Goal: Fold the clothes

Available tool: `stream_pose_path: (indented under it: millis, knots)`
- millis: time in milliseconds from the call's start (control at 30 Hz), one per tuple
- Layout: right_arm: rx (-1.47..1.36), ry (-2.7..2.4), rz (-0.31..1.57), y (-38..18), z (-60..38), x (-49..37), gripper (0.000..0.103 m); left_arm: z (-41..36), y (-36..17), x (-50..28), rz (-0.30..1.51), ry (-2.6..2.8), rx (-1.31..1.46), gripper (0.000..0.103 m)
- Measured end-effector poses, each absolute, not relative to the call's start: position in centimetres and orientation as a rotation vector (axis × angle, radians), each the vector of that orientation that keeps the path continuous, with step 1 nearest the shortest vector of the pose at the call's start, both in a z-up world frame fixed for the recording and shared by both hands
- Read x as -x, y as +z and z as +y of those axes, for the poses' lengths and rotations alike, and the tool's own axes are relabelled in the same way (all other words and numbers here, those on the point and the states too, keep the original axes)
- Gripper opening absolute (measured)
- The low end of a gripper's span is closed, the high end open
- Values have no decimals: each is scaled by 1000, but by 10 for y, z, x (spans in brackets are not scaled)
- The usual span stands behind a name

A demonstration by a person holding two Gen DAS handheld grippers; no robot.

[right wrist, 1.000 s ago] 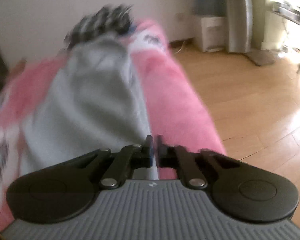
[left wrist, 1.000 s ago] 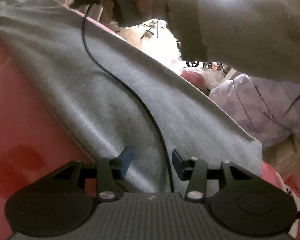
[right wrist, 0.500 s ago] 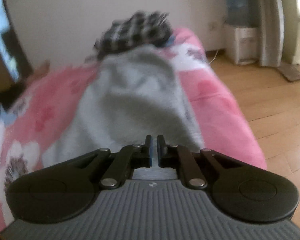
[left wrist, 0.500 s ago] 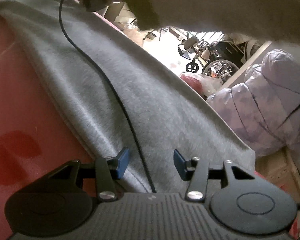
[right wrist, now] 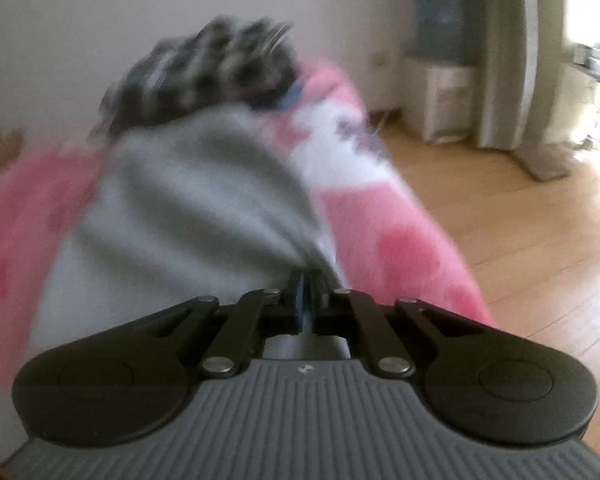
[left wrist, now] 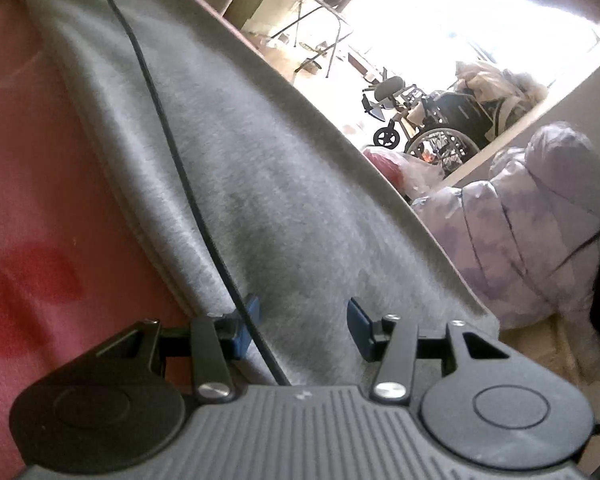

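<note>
A bedroom in somebody's home.

There is a bed with a fluffy pink blanket (right wrist: 400, 240) on it. The floor (right wrist: 520, 240) is made of wood, and a long curtain (right wrist: 508, 52) hangs by a bright window. A water cooler (right wrist: 444, 68) stands by the wall. Through a doorway sits a wheelchair (left wrist: 440, 124), and near it is a big tied-up bundle of purple bedding (left wrist: 540, 224).

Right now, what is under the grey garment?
The grey garment lies on a pink blanket, which shows around its edges. A checked cloth sits past its far end. What lies beneath the garment's middle is covered.
</note>
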State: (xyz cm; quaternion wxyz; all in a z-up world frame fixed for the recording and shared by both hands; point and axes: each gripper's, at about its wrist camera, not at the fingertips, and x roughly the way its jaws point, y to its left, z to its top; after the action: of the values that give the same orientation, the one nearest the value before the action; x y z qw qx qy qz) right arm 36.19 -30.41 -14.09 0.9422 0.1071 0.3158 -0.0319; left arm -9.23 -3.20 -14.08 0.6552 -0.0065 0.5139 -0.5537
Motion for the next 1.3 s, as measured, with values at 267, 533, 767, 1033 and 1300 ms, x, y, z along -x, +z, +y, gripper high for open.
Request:
stream_pose_path:
  millis: [267,533,767,1033,1300]
  knots:
    - [-153,-162,646,-146,-289,-382,4,-29,-144,83,1225,-1257,58,50]
    - [-22,-232,519,-126,-305,-325,8,-26,-138,88,1236,-1272,32,50]
    - [-37,-266,440,-86,-355,-227,8,-17,-124,106,1207,-1321,-72,51]
    - [-114,-218,351,-26,-389,-121,8,23,-89,122,1075,-1371,-262,53]
    - [-86,276,685,-82,-288,-101,9,44,-79,114,1135,-1165,-257,54]
